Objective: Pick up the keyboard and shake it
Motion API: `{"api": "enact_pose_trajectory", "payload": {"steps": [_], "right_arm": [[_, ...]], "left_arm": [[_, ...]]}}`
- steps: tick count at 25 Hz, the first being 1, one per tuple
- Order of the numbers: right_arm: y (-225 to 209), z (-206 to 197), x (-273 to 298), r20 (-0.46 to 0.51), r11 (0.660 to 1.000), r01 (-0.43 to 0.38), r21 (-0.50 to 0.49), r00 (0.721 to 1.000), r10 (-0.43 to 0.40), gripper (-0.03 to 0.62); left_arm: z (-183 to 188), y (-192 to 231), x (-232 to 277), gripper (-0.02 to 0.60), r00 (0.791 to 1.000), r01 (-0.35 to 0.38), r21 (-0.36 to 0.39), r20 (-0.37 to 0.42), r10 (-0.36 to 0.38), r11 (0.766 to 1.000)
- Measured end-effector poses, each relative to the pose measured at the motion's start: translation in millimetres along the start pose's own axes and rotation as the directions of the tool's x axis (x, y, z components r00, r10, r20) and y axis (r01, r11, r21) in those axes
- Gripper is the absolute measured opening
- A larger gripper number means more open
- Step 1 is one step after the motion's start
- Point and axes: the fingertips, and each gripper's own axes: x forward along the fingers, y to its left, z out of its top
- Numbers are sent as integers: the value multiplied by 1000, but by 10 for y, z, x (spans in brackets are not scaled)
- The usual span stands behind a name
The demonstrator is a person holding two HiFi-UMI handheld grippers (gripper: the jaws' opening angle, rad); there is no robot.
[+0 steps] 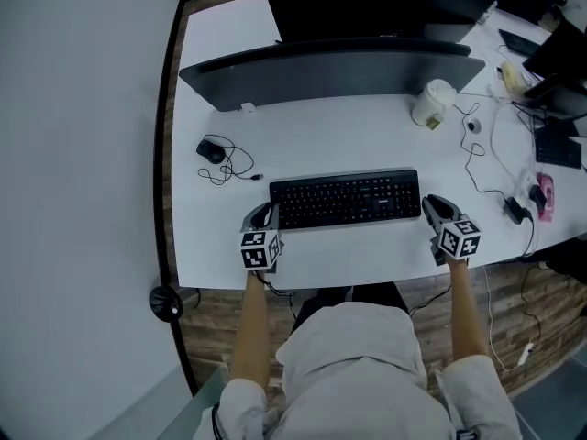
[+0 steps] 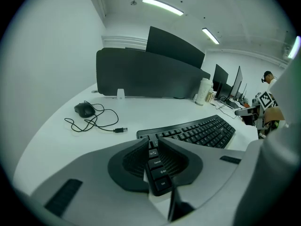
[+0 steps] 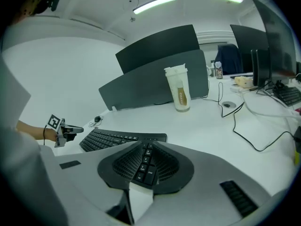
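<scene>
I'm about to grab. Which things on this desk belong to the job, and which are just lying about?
In the job:
- flat black keyboard
- left gripper and right gripper, one at each end of it, jaws slightly apart

Lying about:
- black wired mouse
- white paper coffee cup
- dark grey curved panel
</scene>
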Motion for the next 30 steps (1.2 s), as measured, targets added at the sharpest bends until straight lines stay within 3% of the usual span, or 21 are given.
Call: {"api": "enact_pose_trajectory", "payload": {"steps": [3,7,11,14,22,27,30], "right_arm": [[-61,6,91,-3,996,-81,22,997,81,122],[-139,11,231,-42,978,-199,65,979,202,175],[-199,7,334,-98,952,-284,113,950,296,227],[-205,-45,376,-136,931,-331,152,926,351,236],[-191,-255,549,-239,917,-354,183,889,391,245],[-202,-301,635,-270,919,-335,208,883,383,250],[-137,-350,644,-318,919,-334,208,866,386,250]], "left_arm": [[-59,75,52,94,1000,7,-45,-29,-8,999],[-101,141,158,155,995,70,-135,-61,-79,988],[-159,137,242,204,986,123,-112,-102,-135,986],[-120,118,285,228,976,183,-184,-80,-201,966],[-175,113,412,265,938,289,-258,-114,-327,922],[-163,67,452,273,935,291,-274,-121,-333,917],[-193,56,420,273,936,274,-284,-142,-323,919]]}}
